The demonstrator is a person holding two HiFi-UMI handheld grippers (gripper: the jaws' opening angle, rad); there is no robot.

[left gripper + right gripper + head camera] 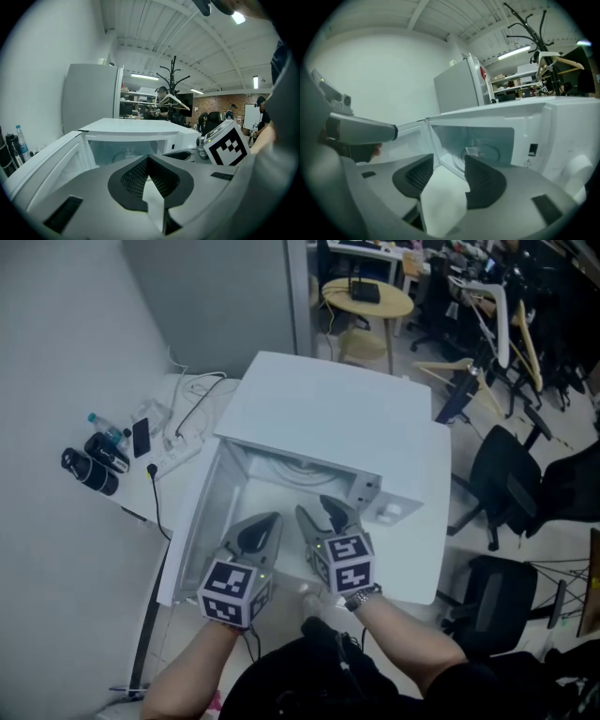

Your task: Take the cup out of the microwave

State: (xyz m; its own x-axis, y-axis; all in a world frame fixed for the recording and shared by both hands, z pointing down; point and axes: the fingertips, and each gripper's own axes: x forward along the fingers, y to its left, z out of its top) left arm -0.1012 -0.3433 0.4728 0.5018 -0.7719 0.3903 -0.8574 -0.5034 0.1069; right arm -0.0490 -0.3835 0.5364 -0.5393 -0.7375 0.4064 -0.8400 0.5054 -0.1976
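Note:
A white microwave (328,418) stands on the table with its door (192,531) swung open to the left. In the right gripper view a clear cup (474,152) sits on the glass turntable (487,154) inside the cavity. The cup does not show clearly in the head view. Both grippers hover side by side just in front of the opening, outside the cavity. My left gripper (267,521) (147,159) is shut, pads meeting at the tip, with nothing in it. My right gripper (323,512) (447,161) is open and empty, and the cup lies beyond its jaws.
Dark bottles (94,460), a phone (141,437) and a power strip with cables (187,418) lie on the table left of the microwave. Office chairs (506,474) stand to the right, and a round table (366,296) stands behind.

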